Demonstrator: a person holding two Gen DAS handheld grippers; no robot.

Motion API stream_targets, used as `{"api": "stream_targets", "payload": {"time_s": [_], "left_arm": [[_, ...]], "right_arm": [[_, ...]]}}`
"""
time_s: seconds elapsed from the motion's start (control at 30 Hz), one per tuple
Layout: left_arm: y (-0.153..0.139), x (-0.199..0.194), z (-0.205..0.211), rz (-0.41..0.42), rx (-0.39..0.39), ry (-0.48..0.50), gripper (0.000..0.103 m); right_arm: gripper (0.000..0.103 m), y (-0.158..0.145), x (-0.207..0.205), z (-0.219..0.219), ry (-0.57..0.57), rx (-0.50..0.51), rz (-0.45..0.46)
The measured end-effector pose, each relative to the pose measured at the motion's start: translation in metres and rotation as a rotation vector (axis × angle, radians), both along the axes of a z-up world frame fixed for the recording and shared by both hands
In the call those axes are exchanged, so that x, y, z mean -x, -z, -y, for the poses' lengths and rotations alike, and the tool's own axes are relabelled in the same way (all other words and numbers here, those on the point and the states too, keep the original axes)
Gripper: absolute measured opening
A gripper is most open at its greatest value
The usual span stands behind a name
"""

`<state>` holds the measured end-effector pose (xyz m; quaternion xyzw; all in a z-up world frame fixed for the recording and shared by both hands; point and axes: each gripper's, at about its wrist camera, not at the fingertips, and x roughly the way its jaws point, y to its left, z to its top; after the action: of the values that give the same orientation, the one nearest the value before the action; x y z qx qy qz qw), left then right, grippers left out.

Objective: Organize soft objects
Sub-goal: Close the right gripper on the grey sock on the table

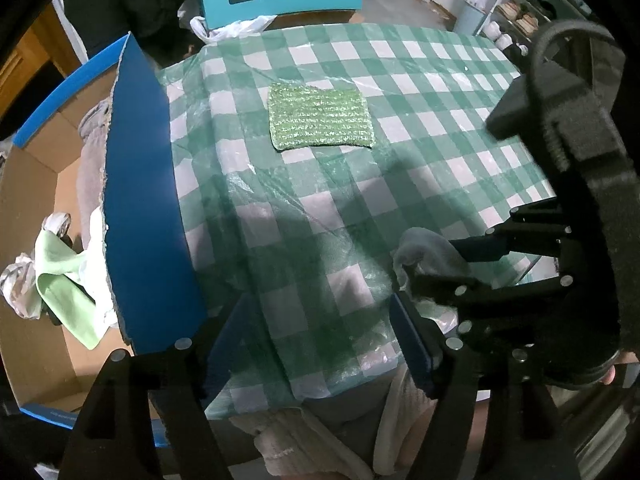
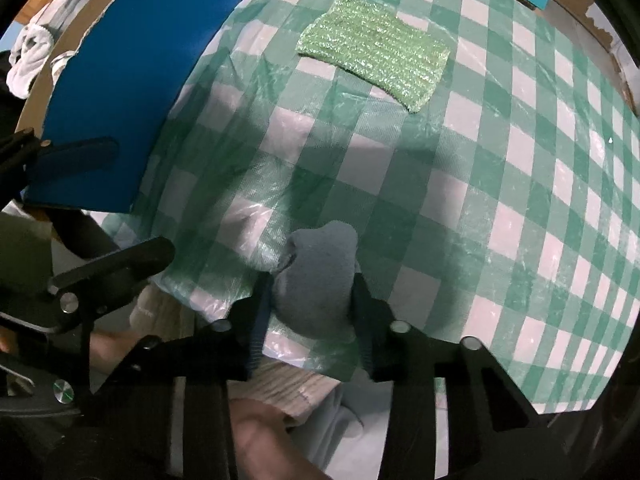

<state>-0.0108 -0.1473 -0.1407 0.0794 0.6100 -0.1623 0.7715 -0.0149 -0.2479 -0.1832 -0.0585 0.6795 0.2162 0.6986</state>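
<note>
The right claw is closed on a grey soft cloth at the near edge of the worktop. In the right wrist view, low in the centre of the frame, both pads press into the bundle's sides and the fabric bulges up between them. The left wrist view shows the same grip at lower right, the cloth pinched between the dark fingers. Whether the bundle has left the checked covering cannot be told.

The left claw stands wide apart and holds nothing; only the checked covering shows between its fingers at the bottom of its own frame.

A glittery green scouring cloth lies flat and alone in the upper middle of the left wrist frame, well apart from both claws. To the left sits a cardboard box with a raised blue flap, already holding a pale green cloth and other soft items.

The step in hand looks like the pick-up of the grey cloth. The next move probably calls for lifting it clear of the worktop edge, carrying it over the blue flap and releasing it in the box. The limp fabric may drag or snag on the flap's edge, so it needs height. The green scouring cloth remains for afterwards.
</note>
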Motion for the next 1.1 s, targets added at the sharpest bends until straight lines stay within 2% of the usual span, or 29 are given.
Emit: {"api": "stream_targets", "payload": {"time_s": [0.1, 0.4, 1.1], "left_arm": [[-0.004, -0.003, 0.003, -0.005, 0.027, 0.005, 0.073], [-0.009, -0.013, 0.015, 0.004, 0.031, 0.013, 0.073], [0.008, -0.070, 0.028, -0.011, 0.034, -0.076, 0.074]], "right_arm": [[0.027, -0.006, -0.003, 0.007, 0.019, -0.007, 0.020], [0.026, -0.017, -0.011, 0.037, 0.109, -0.024, 0.064], [0.025, -0.039, -0.055, 0.083, 0.253, -0.008, 0.225]]}}
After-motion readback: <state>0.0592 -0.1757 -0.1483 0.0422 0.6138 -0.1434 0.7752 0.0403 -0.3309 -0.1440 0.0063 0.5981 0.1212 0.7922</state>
